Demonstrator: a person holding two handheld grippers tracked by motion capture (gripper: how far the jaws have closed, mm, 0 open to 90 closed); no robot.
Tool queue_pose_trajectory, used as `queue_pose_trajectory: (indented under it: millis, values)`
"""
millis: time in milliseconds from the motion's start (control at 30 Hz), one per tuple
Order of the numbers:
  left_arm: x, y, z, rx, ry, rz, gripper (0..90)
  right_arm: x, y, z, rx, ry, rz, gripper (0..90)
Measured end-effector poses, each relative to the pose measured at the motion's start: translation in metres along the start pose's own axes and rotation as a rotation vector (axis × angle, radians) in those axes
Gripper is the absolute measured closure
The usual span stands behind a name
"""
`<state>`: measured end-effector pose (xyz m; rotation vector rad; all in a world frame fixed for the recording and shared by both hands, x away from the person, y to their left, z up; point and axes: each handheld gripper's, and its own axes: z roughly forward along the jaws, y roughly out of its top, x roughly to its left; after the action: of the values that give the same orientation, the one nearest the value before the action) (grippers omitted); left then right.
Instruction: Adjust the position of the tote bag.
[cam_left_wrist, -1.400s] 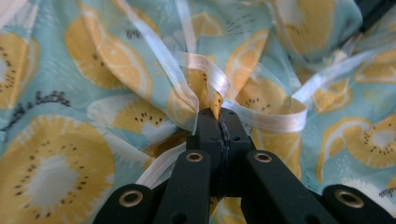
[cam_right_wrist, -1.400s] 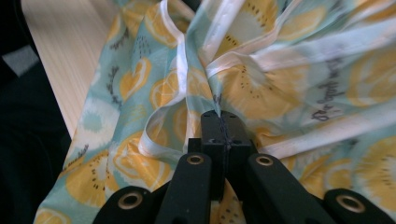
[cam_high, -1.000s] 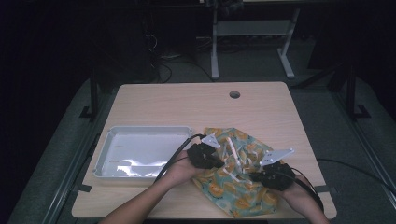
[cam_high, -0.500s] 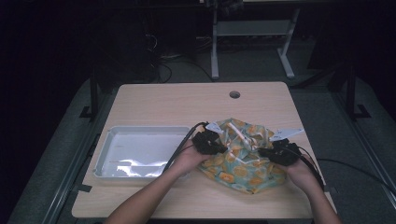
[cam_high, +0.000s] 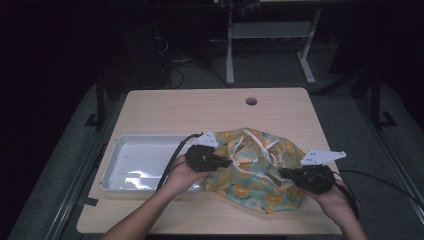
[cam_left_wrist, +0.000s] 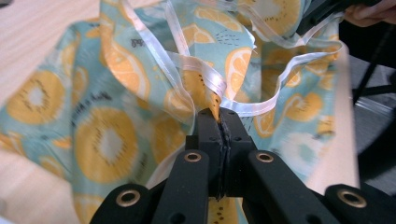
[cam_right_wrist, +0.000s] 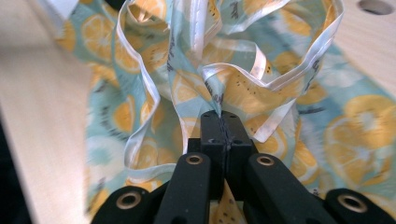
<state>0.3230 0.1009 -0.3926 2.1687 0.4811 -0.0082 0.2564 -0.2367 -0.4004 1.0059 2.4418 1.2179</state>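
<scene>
You have the soft teal cloth printed with orange citrus slices and edged in white ribbon (cam_high: 252, 167) pinched in both claws, and it lies bunched on the right half of the pale wooden table (cam_high: 200, 107), between your two hands. Your left gripper (cam_high: 226, 163) has its jaws pressed together on a fold of the cloth at its left edge; in the left gripper view the black jaws meet on a tuck of fabric just under the white ribbon (cam_left_wrist: 219, 114). Your right gripper (cam_high: 283, 172) is clamped the same way on the cloth's right edge, and its own view shows fabric squeezed between the closed jaws (cam_right_wrist: 219, 116).

What the next move turns on is the line between your two grips. It runs roughly across the table from left to right, with the right grip a little nearer to you, and the cloth sags in loose folds in between, its ribbon loops heaped toward the far side. Each hand sits at its own end, so neither is better placed; judging by this, spreading the cloth would call for drawing both hands apart along that line. The shallow white plastic tray (cam_high: 112, 170) lies just beside your left hand, close enough to catch a trailing edge.
</scene>
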Motion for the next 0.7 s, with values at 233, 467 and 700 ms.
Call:
queue_pose_trajectory:
  millis: [233,467,700]
  values:
    - [-0.009,-0.024,-0.010,0.007,-0.042,-0.003,85.0,0.015,-0.021,-0.003,0.024,0.017,0.013,88.6]
    - [-0.009,-0.034,-0.030,-0.047,-0.014,-0.017,61.9,0.017,-0.029,-0.003,0.038,0.024,0.019,86.9]
    - [0.007,-0.031,-0.040,-0.079,0.012,-0.059,53.2,0.019,-0.028,-0.017,-0.027,0.017,0.044,65.8]
